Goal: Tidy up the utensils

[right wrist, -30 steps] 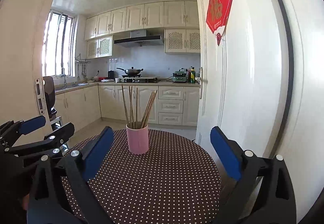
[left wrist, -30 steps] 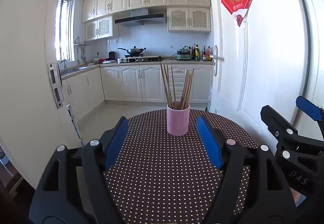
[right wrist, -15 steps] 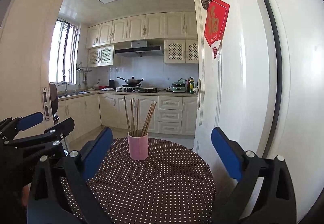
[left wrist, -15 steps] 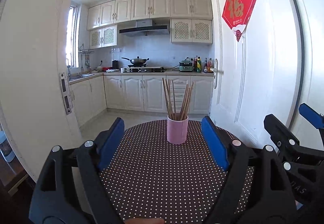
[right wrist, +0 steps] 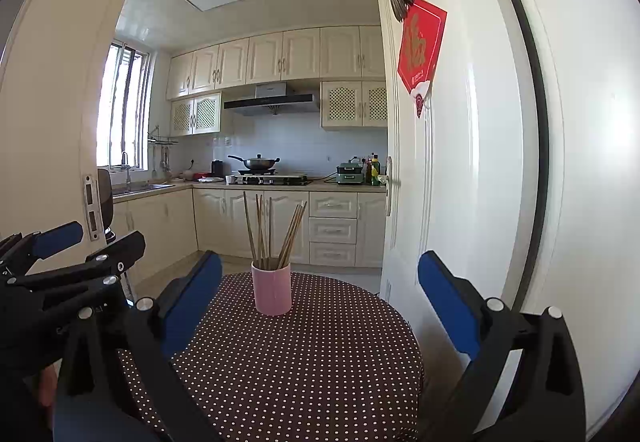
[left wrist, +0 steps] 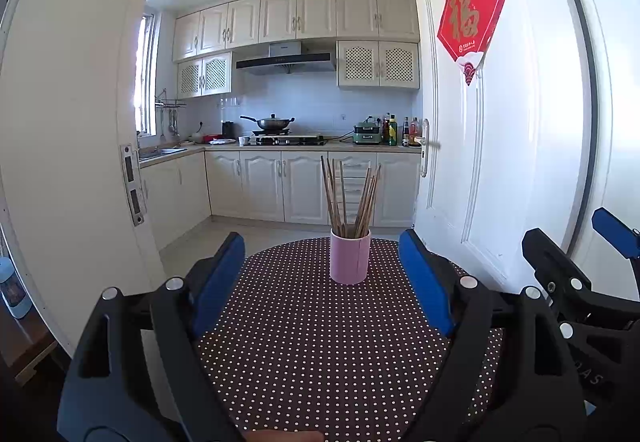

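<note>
A pink cup (left wrist: 350, 256) stands upright near the far edge of a round bench (left wrist: 320, 354) covered in a dark polka-dot cloth, and a bundle of wooden chopsticks (left wrist: 349, 196) fans out of its mouth, some leaning left and some right. Nothing else rests on the cloth around the cup. The left hand-held gripper (left wrist: 322, 282) hangs above the near part of the bench with its blue pads spread wide and holding nothing; the cup sits ahead of it, framed between the pads and slightly right of centre. The right hand-held gripper (right wrist: 320, 306) is likewise spread apart and empty, with the cup (right wrist: 271, 291) ahead and toward its left pad. Each hand-held gripper shows at the side of the other's view, the two close beside each other. A white door (left wrist: 500, 146) stands open just off the bench's right edge, carrying a red hanging ornament (left wrist: 471, 22). Beyond the far edge lies open kitchen floor, then cabinets (left wrist: 280, 186) and a wok (left wrist: 272, 122) on the stove, well apart from the cup.
</note>
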{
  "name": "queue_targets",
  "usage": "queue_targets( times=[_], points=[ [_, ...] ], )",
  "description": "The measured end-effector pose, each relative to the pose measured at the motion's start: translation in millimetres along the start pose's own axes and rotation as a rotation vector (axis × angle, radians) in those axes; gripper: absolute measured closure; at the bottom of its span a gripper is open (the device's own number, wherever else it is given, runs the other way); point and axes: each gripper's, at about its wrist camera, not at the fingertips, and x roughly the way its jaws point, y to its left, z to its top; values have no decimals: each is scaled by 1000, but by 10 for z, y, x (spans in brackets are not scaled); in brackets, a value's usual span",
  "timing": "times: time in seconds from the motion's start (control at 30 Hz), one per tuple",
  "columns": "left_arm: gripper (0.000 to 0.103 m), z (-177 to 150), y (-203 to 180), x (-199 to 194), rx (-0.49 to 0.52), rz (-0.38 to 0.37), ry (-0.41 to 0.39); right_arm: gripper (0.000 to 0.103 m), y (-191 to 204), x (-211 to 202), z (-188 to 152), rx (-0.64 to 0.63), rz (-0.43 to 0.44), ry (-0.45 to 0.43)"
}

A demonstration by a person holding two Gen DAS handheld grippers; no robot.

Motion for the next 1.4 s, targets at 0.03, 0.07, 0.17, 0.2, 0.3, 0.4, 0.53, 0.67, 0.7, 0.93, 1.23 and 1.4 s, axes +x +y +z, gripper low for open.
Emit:
queue_targets(
  times=[0.03, 0.07, 0.17, 0.2, 0.3, 0.4, 0.53, 0.67, 0.7, 0.93, 1.23, 1.4],
  points=[
    [25, -2, 0, 2, 1, 0, 2, 8, -3, 0, -5, 1, 1, 2],
    [25, -4, -2, 3, 2, -1, 3, 8, -6, 2, -2, 2, 1, 4],
    [25, -12, -4, 2, 3, 0, 3, 8, -4, -3, -6, 3, 0, 5],
    [25, -14, -2, 3, 2, 1, 5, 8, -4, -3, -8, 3, 1, 6],
    [25, -20, 3, 1, 2, 1, 6, 8, -6, -3, -15, 3, 1, 9],
    [25, -19, 3, 3, 0, 0, 6, 8, -3, -4, -6, 2, 2, 9],
    [25, -33, 6, 12, -11, 2, 8, 8, 6, -8, 4, -4, -7, 3],
    [24, -47, 2, 21, -10, 4, 12, 8, -5, 30, -9, -1, -4, 13],
    [25, -45, 0, 23, -11, 5, 14, 8, -4, 34, -10, -1, -5, 14],
    [25, -41, 15, 31, -12, 4, 18, 8, 6, 31, -7, -1, -6, 17],
    [25, -54, 1, 46, -11, 4, 24, 8, 10, 38, -16, -2, -10, 22],
    [25, -44, -10, 43, -6, 8, 20, 8, 5, 37, -11, 5, -6, 22]
  ],
)
